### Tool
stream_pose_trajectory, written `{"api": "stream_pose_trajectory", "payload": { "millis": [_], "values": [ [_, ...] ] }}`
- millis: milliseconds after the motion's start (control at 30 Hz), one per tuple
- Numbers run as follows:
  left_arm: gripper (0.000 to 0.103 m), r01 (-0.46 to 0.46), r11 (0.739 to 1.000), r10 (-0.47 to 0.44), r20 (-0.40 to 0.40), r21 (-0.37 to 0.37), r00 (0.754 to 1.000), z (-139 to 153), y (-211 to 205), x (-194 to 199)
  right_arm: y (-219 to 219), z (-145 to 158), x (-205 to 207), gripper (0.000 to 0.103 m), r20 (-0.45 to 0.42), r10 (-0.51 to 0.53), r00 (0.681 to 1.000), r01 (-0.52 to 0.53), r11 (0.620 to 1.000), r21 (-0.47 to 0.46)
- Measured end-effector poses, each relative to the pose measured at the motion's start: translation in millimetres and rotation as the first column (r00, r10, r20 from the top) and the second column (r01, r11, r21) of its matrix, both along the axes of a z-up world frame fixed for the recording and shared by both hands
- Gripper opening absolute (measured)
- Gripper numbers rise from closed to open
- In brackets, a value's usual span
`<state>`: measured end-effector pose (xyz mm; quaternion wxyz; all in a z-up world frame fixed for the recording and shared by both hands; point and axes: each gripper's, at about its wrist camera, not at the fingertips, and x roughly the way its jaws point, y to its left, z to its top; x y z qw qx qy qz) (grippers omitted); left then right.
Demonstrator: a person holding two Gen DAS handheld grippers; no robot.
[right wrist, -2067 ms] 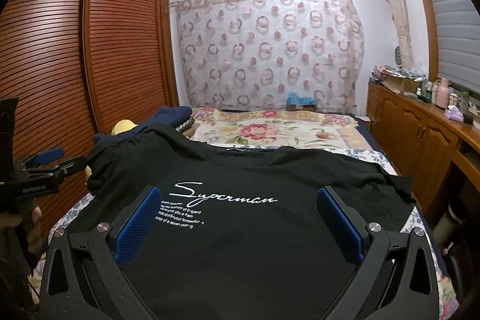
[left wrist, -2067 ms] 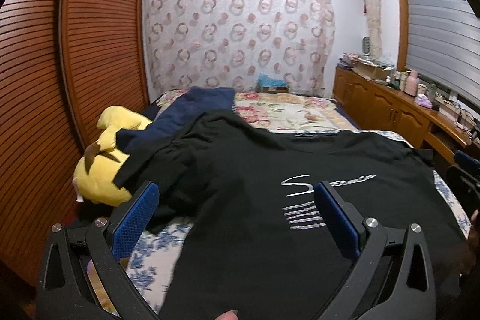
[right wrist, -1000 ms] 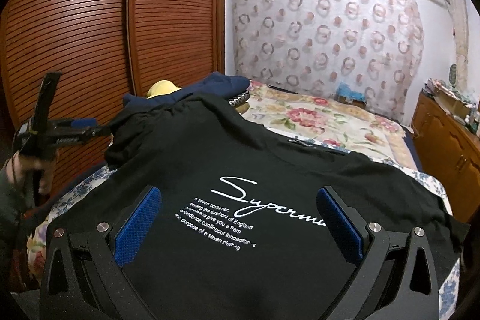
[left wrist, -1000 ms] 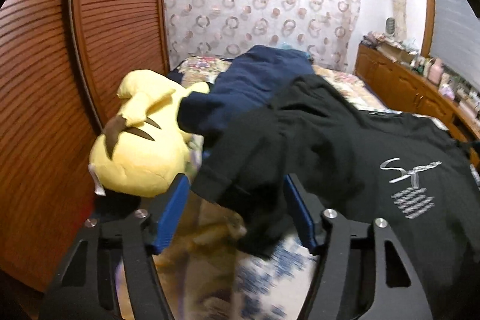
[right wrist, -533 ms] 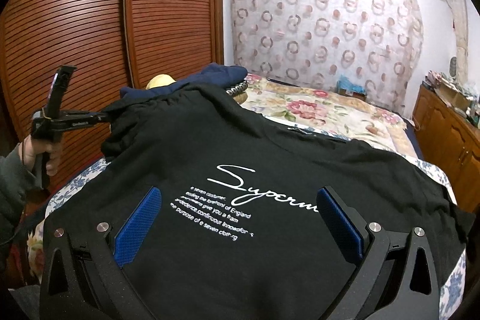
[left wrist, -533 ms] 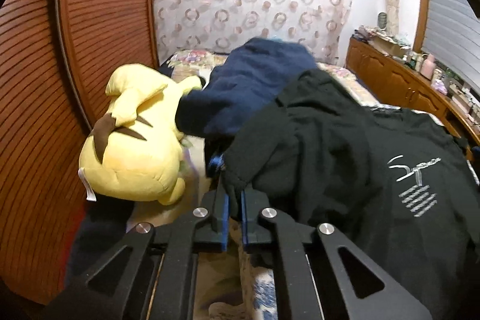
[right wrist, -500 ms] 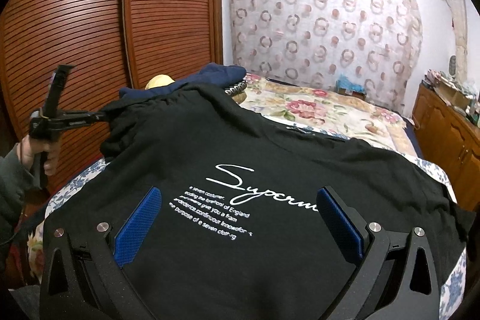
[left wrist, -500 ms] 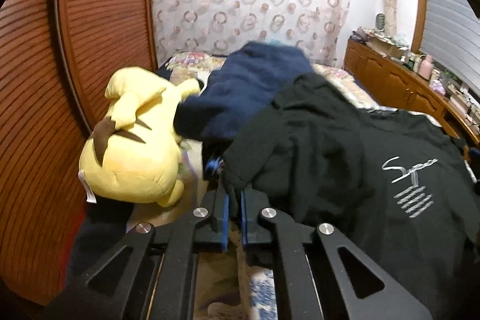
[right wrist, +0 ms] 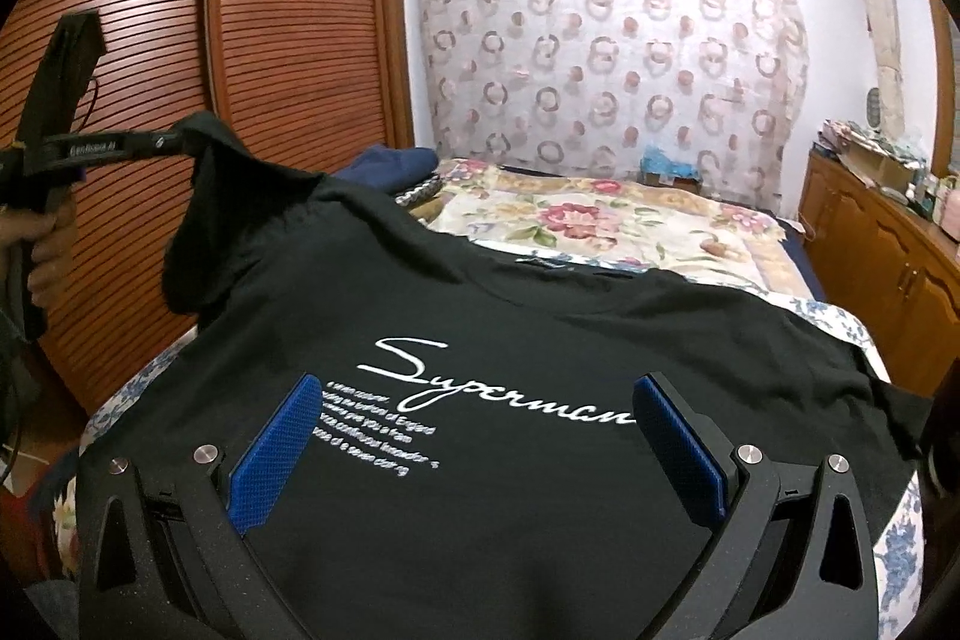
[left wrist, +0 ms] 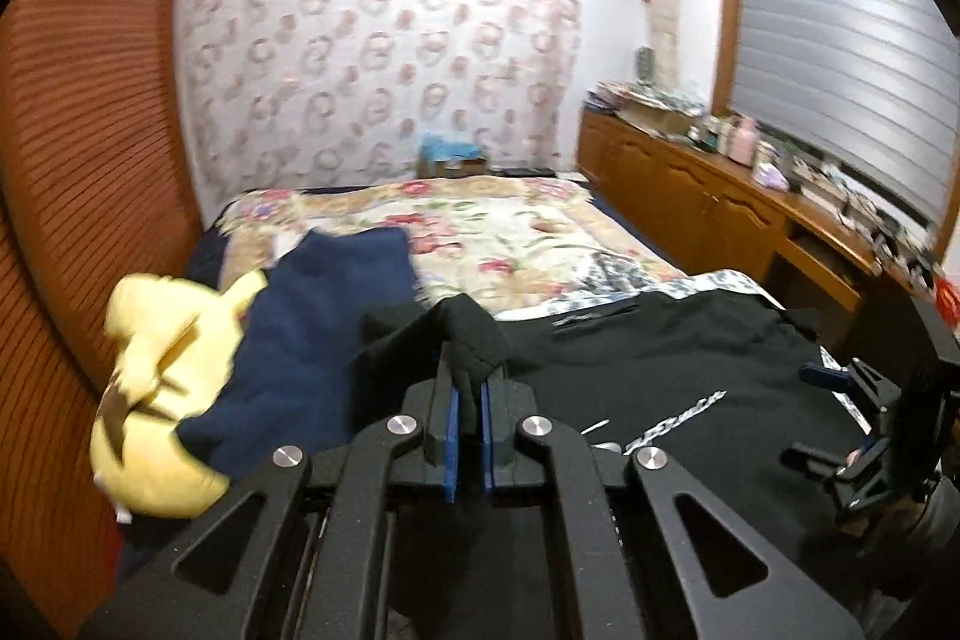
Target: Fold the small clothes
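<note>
Left wrist view: the left hand-held gripper (left wrist: 469,388) is seen clamped on a sleeve of the black T-shirt (left wrist: 660,370), raised off the bed (left wrist: 510,244). A yellow plush toy (left wrist: 156,388) and a navy garment (left wrist: 324,316) are noted at 9 o'clock. Right wrist view: the right hand-held gripper (right wrist: 477,409) is held wide, empty, over the shirt's white lettering (right wrist: 492,388), with the shirt spread across the bed.

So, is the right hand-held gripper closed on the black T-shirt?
No, the right hand-held gripper stands wide open above the black T-shirt, gripping nothing.
</note>
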<state>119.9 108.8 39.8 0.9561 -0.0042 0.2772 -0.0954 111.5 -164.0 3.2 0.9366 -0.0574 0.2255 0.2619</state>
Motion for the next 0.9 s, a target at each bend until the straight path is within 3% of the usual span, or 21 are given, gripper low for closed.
{"api": "stream_pose_trajectory", "payload": {
  "millis": [133,233,333,400,567,900],
  "values": [
    [0.007,0.045,0.999,-0.044,-0.053,0.012,0.998,1,-29,31,0,-2,-1,0.103,-0.001,-0.026,1.0,0.026,1.0,0.013],
    [0.019,0.07,0.997,-0.069,-0.088,0.011,0.994,-5,-48,43,2,-4,-3,0.103,-0.004,-0.041,0.999,0.041,0.999,0.016],
    [0.039,0.091,0.996,-0.091,-0.108,-0.008,0.99,-10,-53,47,3,-6,-5,0.103,-0.009,-0.053,0.999,0.053,0.998,0.018],
    [0.042,0.105,0.994,-0.105,-0.119,-0.008,0.987,-14,-55,44,5,-8,-7,0.103,-0.013,-0.059,0.998,0.059,0.998,0.017],
    [0.063,0.117,0.993,-0.113,-0.134,0.022,0.984,-20,-58,35,12,-8,-5,0.103,-0.028,-0.066,0.997,0.067,0.998,0.022],
    [0.07,0.051,0.998,-0.053,-0.124,-0.02,0.991,-47,-33,2,24,-8,3,0.1,-0.051,-0.022,0.998,0.022,1.0,0.002]
  ]
}}
